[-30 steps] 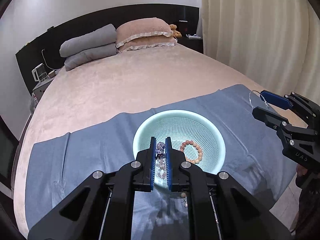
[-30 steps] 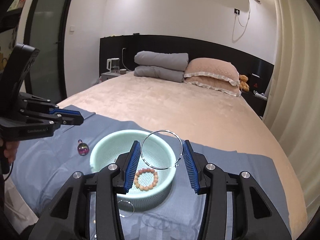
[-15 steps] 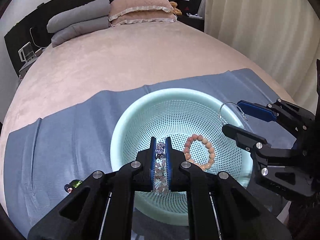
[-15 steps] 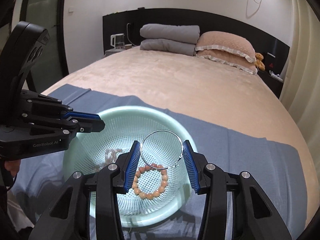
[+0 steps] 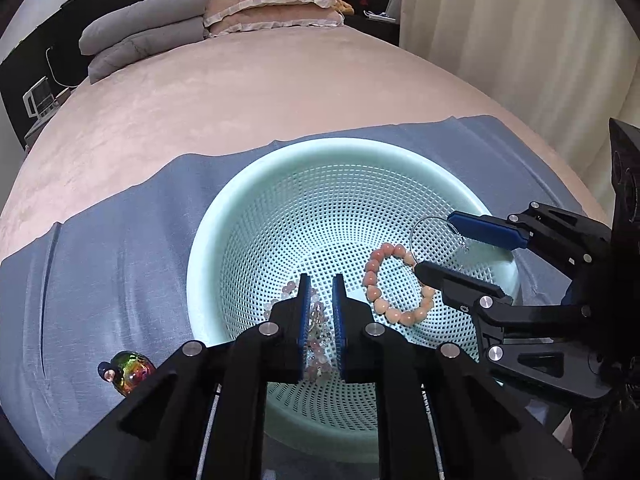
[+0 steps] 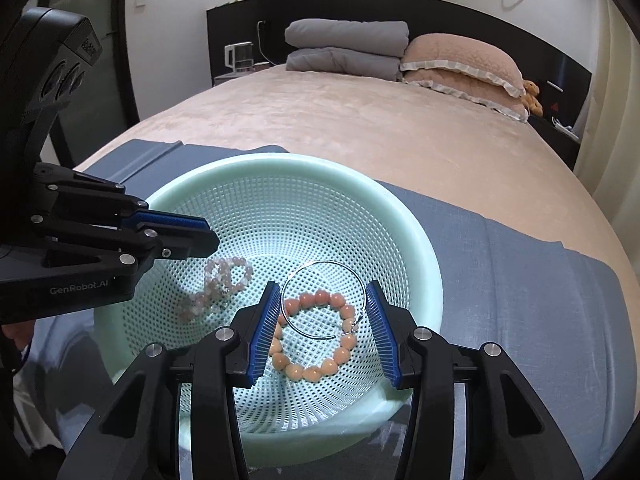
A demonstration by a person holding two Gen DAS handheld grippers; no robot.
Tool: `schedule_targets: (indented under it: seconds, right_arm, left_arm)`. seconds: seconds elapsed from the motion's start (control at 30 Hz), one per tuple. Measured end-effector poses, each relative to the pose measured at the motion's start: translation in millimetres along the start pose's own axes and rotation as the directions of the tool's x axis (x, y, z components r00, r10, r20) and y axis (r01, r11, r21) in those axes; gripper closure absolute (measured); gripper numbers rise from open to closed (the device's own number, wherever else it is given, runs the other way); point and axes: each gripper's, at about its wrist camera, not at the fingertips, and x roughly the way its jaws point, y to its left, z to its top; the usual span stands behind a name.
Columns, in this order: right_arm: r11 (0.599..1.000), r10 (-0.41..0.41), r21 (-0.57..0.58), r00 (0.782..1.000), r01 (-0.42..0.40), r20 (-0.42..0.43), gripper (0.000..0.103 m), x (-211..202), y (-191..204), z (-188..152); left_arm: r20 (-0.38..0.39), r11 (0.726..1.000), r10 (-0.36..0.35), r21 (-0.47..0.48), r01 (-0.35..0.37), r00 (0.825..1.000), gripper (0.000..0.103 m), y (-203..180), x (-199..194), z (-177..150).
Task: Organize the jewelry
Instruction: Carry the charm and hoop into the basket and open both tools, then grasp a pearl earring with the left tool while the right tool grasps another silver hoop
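The mint-green basket point(image 6: 424, 248) sat on a blue cloth point(image 6: 520, 280) spread over the bed point(image 6: 360, 128). Inside the basket, the right hand-held gripper point(image 6: 323, 322) clamped a thin silver hoop point(image 6: 320, 264) between its pads, above the peach bead bracelet point(image 6: 316, 372) on the basket's floor. The left hand-held gripper point(image 5: 319, 322) seemed slightly parted over a pale bead bracelet point(image 6: 218, 284) lying loose beneath it. An iridescent charm point(image 5: 127, 372) lay on the cloth outside the basket.

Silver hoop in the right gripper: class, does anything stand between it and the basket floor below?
Partly. The silver hoop, gripped between the right gripper's fingers, hangs over the coral bead bracelet already lying on the basket floor, so it would probably land on those beads. Nothing else visible blocks the drop.
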Motion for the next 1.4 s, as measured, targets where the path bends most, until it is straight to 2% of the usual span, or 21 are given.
schedule_targets:
  seconds: [0.07, 0.1, 0.5, 0.8, 0.83, 0.9, 0.97, 1.27, 1.4]
  right_arm:
    - [1.0, -0.006, 0.0, 1.0, 0.006, 0.005, 0.047, -3, 0, 0]
    - [1.0, -0.006, 0.002, 1.0, 0.006, 0.012, 0.047, -6, 0, 0]
    - [0.999, -0.037, -0.032, 0.999, 0.037, 0.006, 0.047, -28, 8, -6]
    - [0.999, -0.027, -0.017, 1.0, 0.027, 0.015, 0.047, -60, 18, -29]
    - [1.0, -0.022, -0.009, 1.0, 0.022, 0.015, 0.047, -63, 18, -32]
    - [1.0, -0.015, 0.004, 1.0, 0.015, 0.012, 0.047, -66, 18, -37]
    - [1.0, -0.009, 0.016, 1.0, 0.009, 0.009, 0.047, -68, 18, -44]
    - [0.999, 0.033, 0.034, 0.998, -0.031, -0.059, 0.046, -53, 25, -71]
    - [0.999, 0.04, -0.012, 0.993, -0.041, -0.108, 0.046, -36, 34, -79]
  left_arm:
    - [0.017, 1.0, 0.012, 0.0, -0.012, 1.0, 0.066, 0, -5, 0]
    - [0.021, 1.0, 0.015, 0.0, -0.015, 1.0, 0.06, 1, -7, 0]
    - [0.037, 0.999, 0.019, -0.038, -0.018, 0.999, 0.049, 7, -28, -14]
    - [0.045, 0.998, 0.029, -0.048, -0.027, 0.999, 0.048, -7, -54, -40]
    - [0.047, 0.999, 0.031, -0.046, -0.028, 0.998, 0.047, -8, -57, -44]
    - [0.053, 0.998, 0.047, -0.038, -0.045, 0.998, 0.037, -11, -62, -51]
    - [0.051, 0.998, 0.055, -0.024, -0.054, 0.997, 0.037, -14, -65, -59]
    - [-0.006, 0.999, 0.033, 0.039, -0.032, 0.999, 0.037, -35, -40, -98]
    - [-0.021, 0.998, 0.033, 0.061, -0.032, 0.999, 0.037, -41, -24, -110]
